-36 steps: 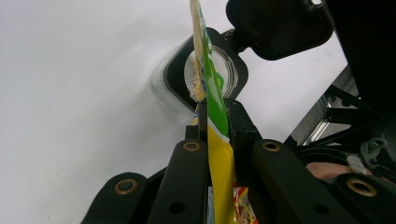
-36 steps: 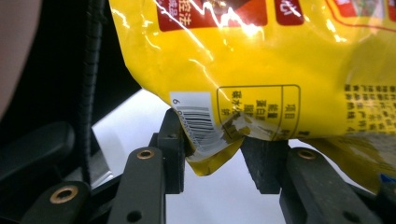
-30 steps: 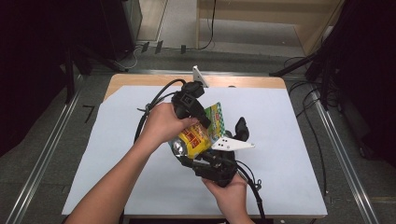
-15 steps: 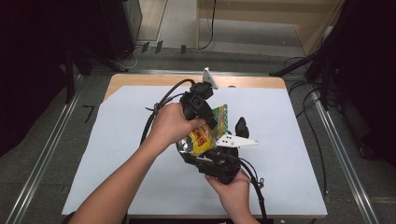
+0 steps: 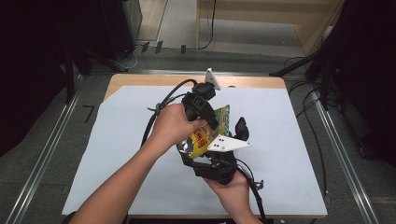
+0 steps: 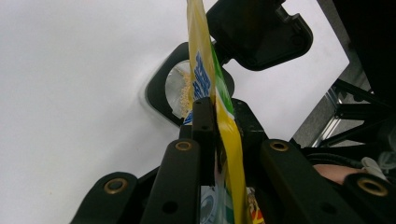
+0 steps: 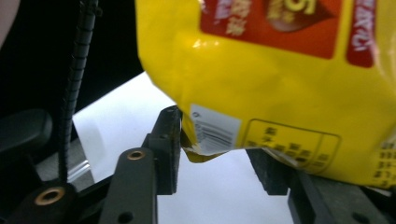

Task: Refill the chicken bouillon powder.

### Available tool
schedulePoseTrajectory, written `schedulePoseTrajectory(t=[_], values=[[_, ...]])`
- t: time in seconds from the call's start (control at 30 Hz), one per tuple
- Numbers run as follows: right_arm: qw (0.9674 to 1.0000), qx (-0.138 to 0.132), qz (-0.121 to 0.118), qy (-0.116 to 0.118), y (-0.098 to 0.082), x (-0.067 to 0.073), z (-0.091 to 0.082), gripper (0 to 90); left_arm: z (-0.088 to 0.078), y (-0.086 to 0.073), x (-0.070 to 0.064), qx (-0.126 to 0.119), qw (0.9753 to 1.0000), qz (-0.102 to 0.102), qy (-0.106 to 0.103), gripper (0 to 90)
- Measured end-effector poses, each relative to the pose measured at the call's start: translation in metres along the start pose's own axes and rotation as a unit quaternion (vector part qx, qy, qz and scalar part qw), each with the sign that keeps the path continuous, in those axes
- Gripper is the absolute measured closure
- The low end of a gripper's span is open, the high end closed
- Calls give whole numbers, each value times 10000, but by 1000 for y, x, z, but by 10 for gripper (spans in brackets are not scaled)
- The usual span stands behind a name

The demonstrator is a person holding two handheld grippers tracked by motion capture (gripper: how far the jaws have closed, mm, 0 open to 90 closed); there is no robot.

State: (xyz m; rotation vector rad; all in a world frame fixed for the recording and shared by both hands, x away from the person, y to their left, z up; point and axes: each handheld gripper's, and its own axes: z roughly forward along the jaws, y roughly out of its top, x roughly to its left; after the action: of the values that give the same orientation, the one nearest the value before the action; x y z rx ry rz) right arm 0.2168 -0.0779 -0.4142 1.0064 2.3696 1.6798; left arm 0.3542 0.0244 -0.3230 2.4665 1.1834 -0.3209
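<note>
- A white sheet (image 5: 116,154) covers the wooden table (image 5: 140,80), which fills the middle of the high view.
- My left gripper (image 6: 215,122) is clamped on the thin edge of the yellow snack packet (image 5: 205,133), just right of centre, above the sheet.
- My right gripper (image 7: 212,149) sits at the packet's lower corner; its jaws have just been opening, and the pads seem clear of the foil, though the far one is partly hidden.
</note>
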Motion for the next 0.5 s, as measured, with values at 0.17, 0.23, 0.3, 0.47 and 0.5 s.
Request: schedulePoseTrajectory(t=[0.17, 0.23, 0.3, 0.47, 0.5], values=[[9998, -72, 166, 117, 0, -2, 0, 619, -1, 1, -2, 17, 10000, -9, 32, 824], [9997, -92, 192, 139, 0, -2, 0, 621, -2, 1, -2, 47, 10000, 10, 32, 824], [9997, -95, 190, 140, 0, -2, 0, 620, -2, 2, -2, 58, 10000, 13, 47, 825], [9997, -97, 193, 129, 0, -2, 0, 619, -1, 2, -3, 49, 9999, 93, 85, 827], [9997, -98, 192, 125, 0, -2, 0, 620, -1, 2, -3, 49, 9999, 108, 86, 826]])
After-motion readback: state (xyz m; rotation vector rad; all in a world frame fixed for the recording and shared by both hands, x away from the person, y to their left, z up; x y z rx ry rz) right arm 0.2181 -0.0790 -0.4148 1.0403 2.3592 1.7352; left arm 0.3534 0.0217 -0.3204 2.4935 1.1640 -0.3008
